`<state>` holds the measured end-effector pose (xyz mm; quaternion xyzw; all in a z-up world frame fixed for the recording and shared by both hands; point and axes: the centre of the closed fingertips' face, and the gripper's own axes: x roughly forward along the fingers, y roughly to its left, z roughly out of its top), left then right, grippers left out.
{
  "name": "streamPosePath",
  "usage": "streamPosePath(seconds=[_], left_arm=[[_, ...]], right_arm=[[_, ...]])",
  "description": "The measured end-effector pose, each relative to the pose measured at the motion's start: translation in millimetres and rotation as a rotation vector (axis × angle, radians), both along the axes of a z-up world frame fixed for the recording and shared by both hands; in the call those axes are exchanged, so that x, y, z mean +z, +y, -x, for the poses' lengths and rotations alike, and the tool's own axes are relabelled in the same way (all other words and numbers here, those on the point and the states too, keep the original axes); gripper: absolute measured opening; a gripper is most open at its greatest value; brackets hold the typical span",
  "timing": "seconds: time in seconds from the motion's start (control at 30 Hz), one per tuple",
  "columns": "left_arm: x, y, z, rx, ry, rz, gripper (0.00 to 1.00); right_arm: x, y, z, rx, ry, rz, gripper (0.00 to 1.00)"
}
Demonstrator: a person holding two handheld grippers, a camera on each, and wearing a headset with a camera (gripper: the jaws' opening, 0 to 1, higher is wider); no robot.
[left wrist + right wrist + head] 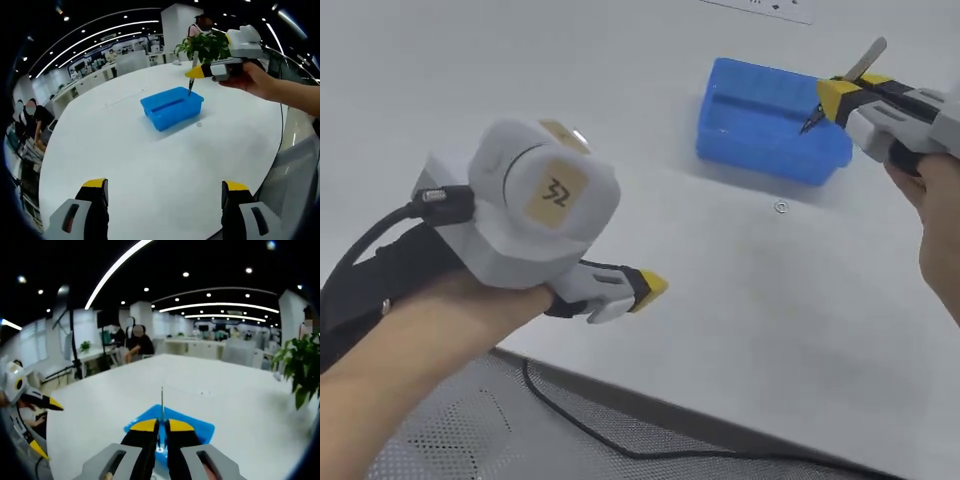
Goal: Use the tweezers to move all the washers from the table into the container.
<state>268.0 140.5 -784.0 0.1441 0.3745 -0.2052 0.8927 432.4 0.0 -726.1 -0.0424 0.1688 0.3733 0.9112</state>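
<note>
Nearest the headset, at 8 o'clock of the head view, the left gripper (650, 287) rests in a hand. Its own view shows the jaws spread wide apart with nothing between them. Under everything runs the white table (720, 330). On it, at 1 o'clock, stands the blue container (760, 160); what lies inside is too small to tell. At 2 o'clock the right gripper (833, 100) has its jaws pressed together on the tweezers (866, 60). The tweezer tips hang over the container's right end and point down into it, but I cannot tell whether they pinch a washer. One washer (780, 207) lies on the table at 6 o'clock of the container, just beside its front wall. By my reading the task is well along but unfinished. A drop into the container looks to be the step in hand, and at least that one washer is left to pick up and carry over.
</note>
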Motion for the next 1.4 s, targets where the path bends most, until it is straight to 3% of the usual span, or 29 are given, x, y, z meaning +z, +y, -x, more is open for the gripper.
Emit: streamPosePath(seconds=[0.3,0.5,0.67,1.23,1.4], left_arm=[[1.6,-1.0,-1.2,0.001,-0.010,0.004,0.96],[1.9,-0.8,-1.2,0.001,-0.012,0.001,0.96],[1.3,-1.6,-1.2,-0.002,-0.011,0.002,0.95],[-1.8,-1.1,0.9,-0.004,0.001,-0.004,0.95],[-3.3,-0.4,1.7,-0.003,0.006,-0.008,0.95]], right_arm=[[-2.5,1.2,13.6,0.020,0.000,-0.027,0.03],[-7.9,0.0,22.4,0.021,0.024,-0.053,0.03],[-14.3,-2.0,28.0,0.017,0.026,-0.048,0.03],[-62.5,-9.0,35.0,-0.008,0.087,0.016,0.03],[-69.2,-8.5,33.7,-0.019,0.076,0.024,0.03]])
